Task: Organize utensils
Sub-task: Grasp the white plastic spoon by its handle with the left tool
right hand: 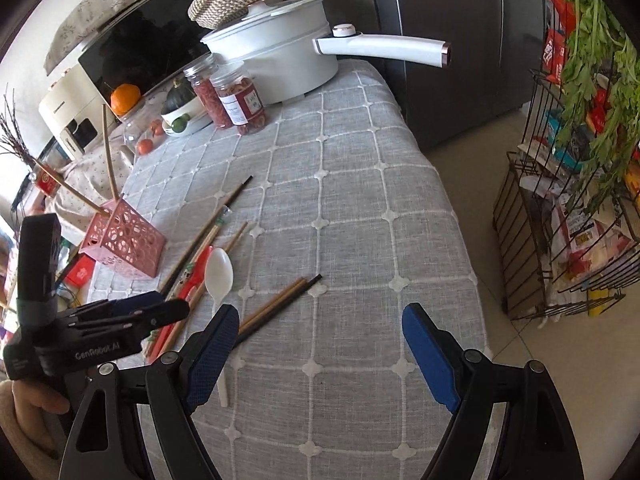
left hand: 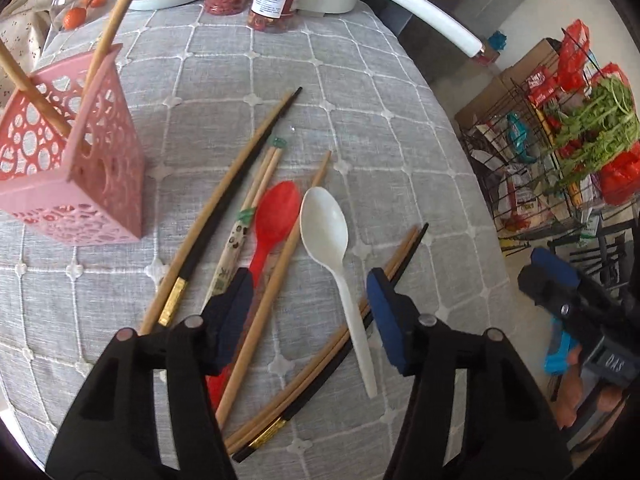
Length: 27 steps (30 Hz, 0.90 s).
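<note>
Utensils lie loose on the grey checked cloth of the surface: a white spoon bowl-up, a red spoon just beside it on its left, a plain wooden chopstick running between the two. Left of those, a long pair of black-tipped chopsticks and a paper-sleeved pair fan out toward the far side. A second black-tipped pair crosses under the white spoon's handle, gold bands near the base.

Pink perforated holder stands at the left of the pile, apart from it, with two wooden sticks leaning inside.

Left gripper hangs over the pile, pointing steeply down, jaws partly open, straddling the wooden chopstick and the white spoon handle; pads not pressing on anything. Cannot tell if the left pad touches the red spoon handle.

Right gripper is over bare cloth right of the pile, jaws wide, nothing between them.

Far end of the surface: white pot with a long handle, two red-filled jars. Wire rack with greens on the floor to the right.
</note>
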Tool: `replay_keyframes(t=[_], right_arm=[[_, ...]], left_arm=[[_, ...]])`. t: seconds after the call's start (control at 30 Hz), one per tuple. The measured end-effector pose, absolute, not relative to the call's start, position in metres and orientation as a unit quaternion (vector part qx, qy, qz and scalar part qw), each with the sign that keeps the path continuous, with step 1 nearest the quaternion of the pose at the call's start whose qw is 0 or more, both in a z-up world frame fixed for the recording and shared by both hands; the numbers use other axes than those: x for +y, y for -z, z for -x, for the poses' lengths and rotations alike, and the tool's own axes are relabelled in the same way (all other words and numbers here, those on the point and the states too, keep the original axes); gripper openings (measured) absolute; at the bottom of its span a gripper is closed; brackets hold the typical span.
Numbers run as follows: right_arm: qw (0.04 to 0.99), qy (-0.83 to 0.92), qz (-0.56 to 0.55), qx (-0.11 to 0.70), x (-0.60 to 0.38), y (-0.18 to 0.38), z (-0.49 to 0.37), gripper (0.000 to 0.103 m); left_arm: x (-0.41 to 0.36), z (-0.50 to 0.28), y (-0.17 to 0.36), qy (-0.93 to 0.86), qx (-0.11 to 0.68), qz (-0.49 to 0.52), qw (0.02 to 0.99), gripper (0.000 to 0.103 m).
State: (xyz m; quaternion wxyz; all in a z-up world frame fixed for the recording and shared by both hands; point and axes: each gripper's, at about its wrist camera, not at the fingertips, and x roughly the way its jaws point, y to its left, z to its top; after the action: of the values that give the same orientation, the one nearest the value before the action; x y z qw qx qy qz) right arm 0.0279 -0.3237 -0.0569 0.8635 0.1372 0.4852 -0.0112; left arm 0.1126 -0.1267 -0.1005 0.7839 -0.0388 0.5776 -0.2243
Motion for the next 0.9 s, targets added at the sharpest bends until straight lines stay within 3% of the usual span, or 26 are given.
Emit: replay_keyframes(t=[0.3, 0.4, 0.6, 0.77, 0.9], right_arm=[[0.843, 0.029, -0.16, 0.513, -0.337, 0.079, -0.038, 0.085], [0.836, 0.033, -0.171, 0.52, -0.345, 0.084, -0.037, 0.085], [0.831, 0.053, -0.188, 0.521, -0.36, 0.088, -0.037, 0.085], [0.827, 0.06, -0.199, 0.522, -0.366, 0.088, -0.038, 0.085], [0.828, 0.065, -0.192, 0.523, -0.366, 0.088, -0.039, 0.085]], left_arm=[[-0.169, -0.122, 0.111, 0.173, 0.555, -0.001, 0.814, 0.059], [-0.176, -0.125, 0.117, 0.156, 0.556, -0.01, 0.816, 0.054], [-0.181, -0.131, 0.126, 0.115, 0.559, -0.012, 0.821, 0.039], [-0.185, -0.129, 0.127, 0.111, 0.555, -0.021, 0.824, 0.013], [-0.183, -0.125, 0.118, 0.131, 0.546, -0.025, 0.827, 0.013]])
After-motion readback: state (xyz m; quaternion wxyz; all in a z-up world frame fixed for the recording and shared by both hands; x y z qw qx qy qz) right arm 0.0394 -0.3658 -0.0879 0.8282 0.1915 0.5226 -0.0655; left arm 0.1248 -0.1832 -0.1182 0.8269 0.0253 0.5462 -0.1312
